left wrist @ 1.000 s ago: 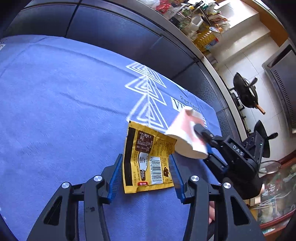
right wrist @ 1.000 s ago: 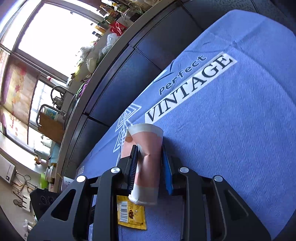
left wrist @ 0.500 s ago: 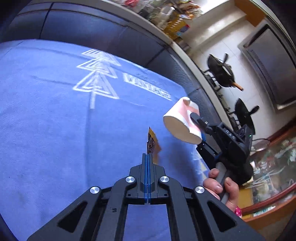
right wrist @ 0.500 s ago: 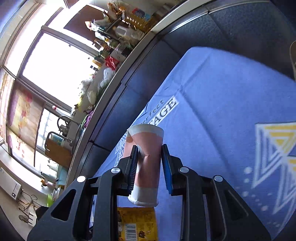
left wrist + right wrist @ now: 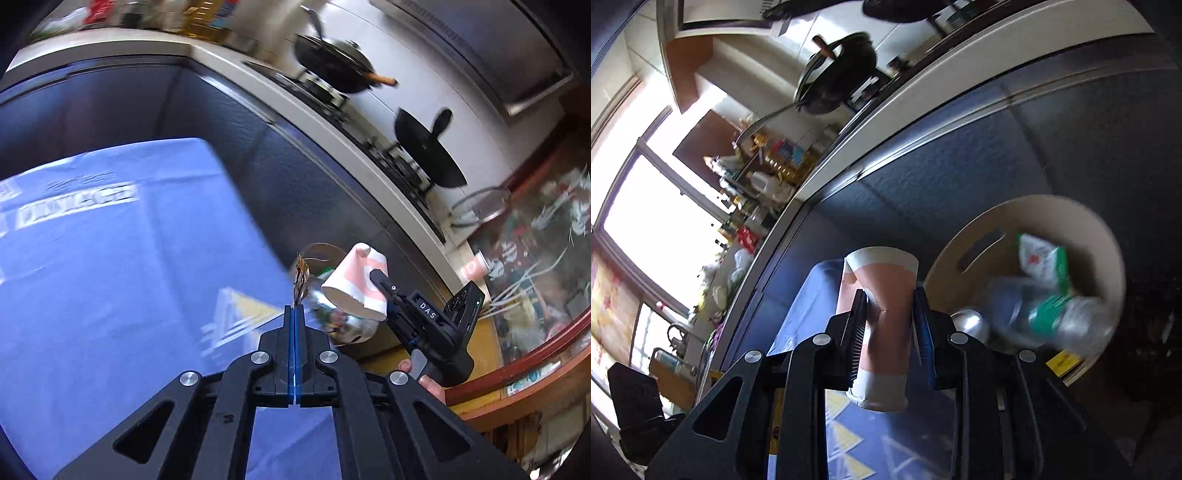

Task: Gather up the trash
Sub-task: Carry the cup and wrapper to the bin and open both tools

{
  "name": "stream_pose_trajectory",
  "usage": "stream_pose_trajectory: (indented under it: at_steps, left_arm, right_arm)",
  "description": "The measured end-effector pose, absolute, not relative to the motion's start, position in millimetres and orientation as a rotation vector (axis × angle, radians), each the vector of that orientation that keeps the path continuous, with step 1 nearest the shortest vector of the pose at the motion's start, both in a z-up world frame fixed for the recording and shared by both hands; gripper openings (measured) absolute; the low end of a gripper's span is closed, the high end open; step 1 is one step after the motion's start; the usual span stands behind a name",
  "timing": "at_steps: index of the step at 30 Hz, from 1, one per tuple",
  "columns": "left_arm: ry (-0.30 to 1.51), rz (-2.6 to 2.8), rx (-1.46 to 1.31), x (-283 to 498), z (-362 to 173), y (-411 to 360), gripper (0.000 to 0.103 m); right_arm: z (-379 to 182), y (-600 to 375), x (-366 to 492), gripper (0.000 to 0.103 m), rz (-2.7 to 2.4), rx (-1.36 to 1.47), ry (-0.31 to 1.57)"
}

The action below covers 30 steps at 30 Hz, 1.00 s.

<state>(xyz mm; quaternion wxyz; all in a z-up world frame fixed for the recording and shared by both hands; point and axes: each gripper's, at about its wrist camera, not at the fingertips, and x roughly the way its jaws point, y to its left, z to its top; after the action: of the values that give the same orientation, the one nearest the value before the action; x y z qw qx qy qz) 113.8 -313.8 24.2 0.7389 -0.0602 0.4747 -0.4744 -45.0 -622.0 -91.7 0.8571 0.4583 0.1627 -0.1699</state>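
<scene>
A: Right wrist view: right gripper (image 5: 888, 325) pinches the dented pink paper cup (image 5: 881, 317) mid-body, long axis along the fingers, mouth pointing away.

B: Yep, beside the round bin (image 5: 975, 236) holding a plastic bottle (image 5: 1052, 314), green packet (image 5: 1043, 260), can (image 5: 969, 321). Left gripper (image 5: 294, 314) is clamped on the wrapper (image 5: 301, 282), edge-on.

I saw a blue cloth (image 5: 110, 266) with white lettering and pale triangles spread over the table. Behind it ran a dark cabinet front (image 5: 221, 122) under a white counter (image 5: 332, 122). On the stove (image 5: 325, 92) sat a black wok (image 5: 332, 62) with a wooden handle, and beside it a second dark pan (image 5: 424, 155). Bottles (image 5: 783, 155) crowded the counter near a bright window (image 5: 646, 206).
</scene>
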Motion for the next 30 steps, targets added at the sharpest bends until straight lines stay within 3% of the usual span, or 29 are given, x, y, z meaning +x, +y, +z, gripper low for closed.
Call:
stream_pose_trajectory:
  at_steps: [6,14,19,20,21,22,23,30]
  left_arm:
    - [1.087,-1.130,-0.024,95,12,-431,0.000]
    - [1.169,-1.102,0.103,81,-36,-509,0.000]
    - [1.211,-1.021,0.166,82,-58,-519,0.002]
    - [1.212,-1.009,0.177,82,-59,-518,0.004]
    - [1.203,-0.998,0.186,82,-58,-516,0.012]
    - [1.184,-0.988,0.197,81,-56,-513,0.021]
    - [1.169,-0.984,0.201,80,-54,-510,0.024]
    - [1.093,-1.005,0.146,78,-22,-476,0.025]
  right_arm:
    - [-114,-699,-87,0.025,-0.473,1.014,0.345]
    - [-143,-728,-65,0.028,-0.459,1.070,0.419]
    - [-153,-726,-42,0.041,-0.464,1.051,0.516]
    - [-152,-720,-42,0.047,-0.475,1.040,0.517]
    - [-150,-719,-43,0.053,-0.493,1.027,0.515]
    - [-148,-718,-46,0.054,-0.513,1.017,0.505]
    - [-146,-716,-50,0.055,-0.528,1.011,0.494]
    - [-125,-695,-82,0.055,-0.588,0.974,0.424]
